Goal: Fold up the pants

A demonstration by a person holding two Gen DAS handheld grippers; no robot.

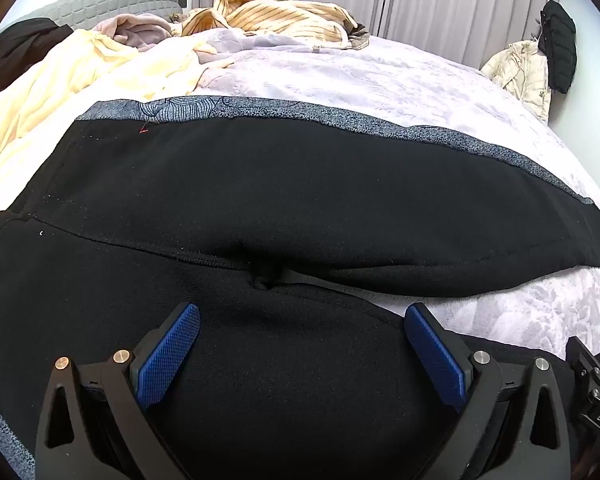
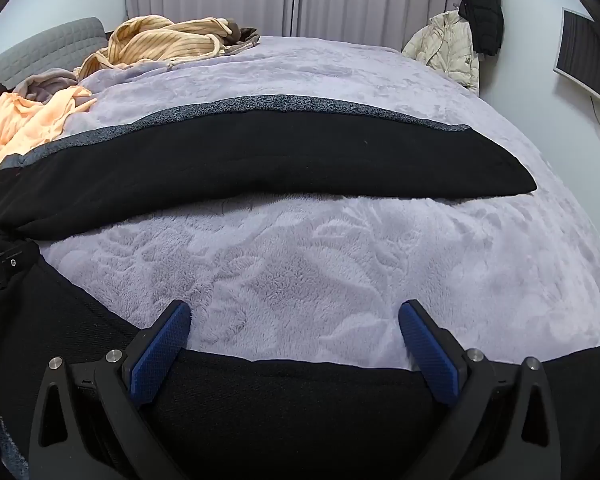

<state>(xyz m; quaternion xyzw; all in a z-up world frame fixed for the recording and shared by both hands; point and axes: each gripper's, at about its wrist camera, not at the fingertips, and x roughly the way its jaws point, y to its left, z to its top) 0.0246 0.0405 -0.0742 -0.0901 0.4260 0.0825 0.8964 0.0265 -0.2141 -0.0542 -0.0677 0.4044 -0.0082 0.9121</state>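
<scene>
Pants (image 1: pixel 284 184) spread across lavender fleece bed (image 2: pixel 320 264), legs apart, near leg under both tools | left tool (image 1: pixel 300 354) wide apart, empty, over crotch | right tool (image 2: pixel 294 350) wide apart, empty, at near leg's edge | likely soft, limp, thick knit; pinch the leg's edge.

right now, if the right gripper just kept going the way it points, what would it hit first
Most likely the lavender blanket. The right gripper, jaws wide open, points down past the near black pant leg under it at bare fleece, short of the far leg. Depth is uncertain.
</scene>
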